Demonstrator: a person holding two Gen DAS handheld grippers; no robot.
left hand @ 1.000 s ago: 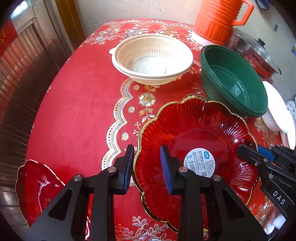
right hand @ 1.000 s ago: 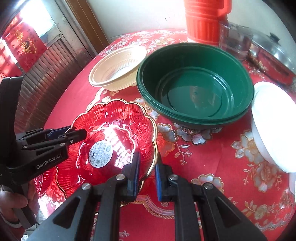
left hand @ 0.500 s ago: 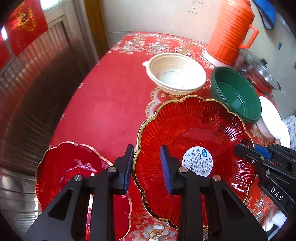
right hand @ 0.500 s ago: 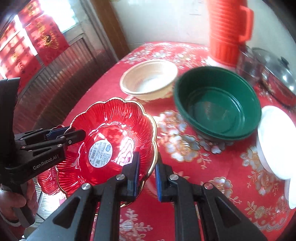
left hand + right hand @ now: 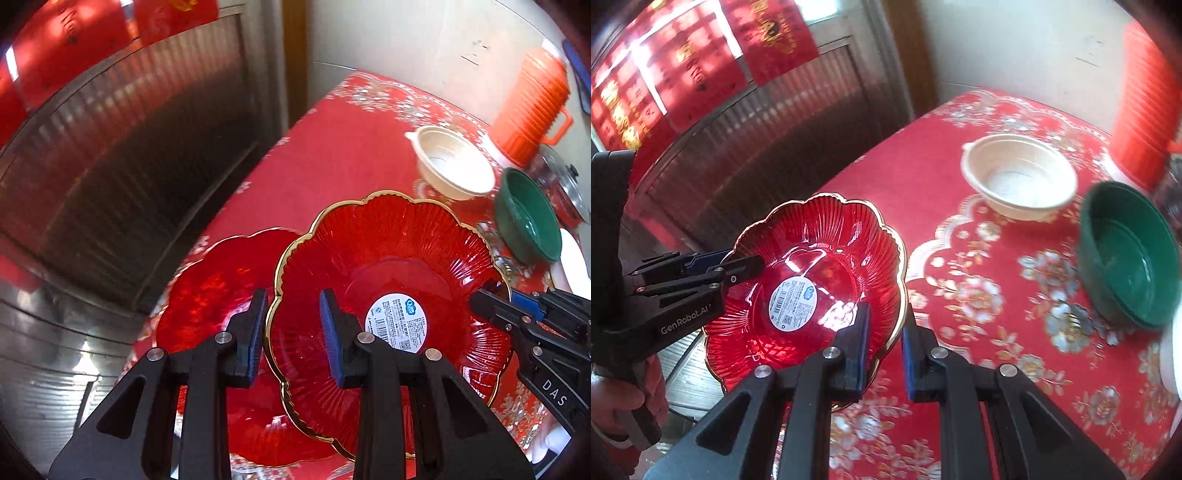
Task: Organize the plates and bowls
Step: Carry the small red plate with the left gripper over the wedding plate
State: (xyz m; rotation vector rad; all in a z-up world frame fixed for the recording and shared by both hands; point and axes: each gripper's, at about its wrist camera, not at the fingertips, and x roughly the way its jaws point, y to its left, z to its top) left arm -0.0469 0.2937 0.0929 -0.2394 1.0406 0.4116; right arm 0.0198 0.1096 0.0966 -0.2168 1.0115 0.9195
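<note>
Red floral cloth (image 5: 332, 173) covers the table ahead of our left gripper (image 5: 293, 332), beside a dark ribbed door. From the left wrist, our jaws are clamped on the near-left rim of the red glass plate (image 5: 391, 280), one pad outside and one inside. Opposite us, the right gripper (image 5: 491, 299) bites the far rim. A second ago this plate hung over bare cloth by the cream bowl (image 5: 448, 164); now it hangs partly over the second red plate (image 5: 214, 295), which lies beneath and left of our fingers. We judge the stacking step is nearly lined up, with lowering to come. The green bowl (image 5: 528, 218) sits far off to our right.

From the right wrist, our right gripper (image 5: 884, 347) pinches the plate's (image 5: 820, 273) near rim, closed tight on it. The left gripper (image 5: 738, 267), gripped by a hand (image 5: 613, 398), enters from our left. Both tools pitch steeply downward, and both have rolled since a second ago, so the table now reads tilted. Cream (image 5: 1019, 177) and green (image 5: 1130, 254) bowls lie ahead to our right, further off than before.
</note>
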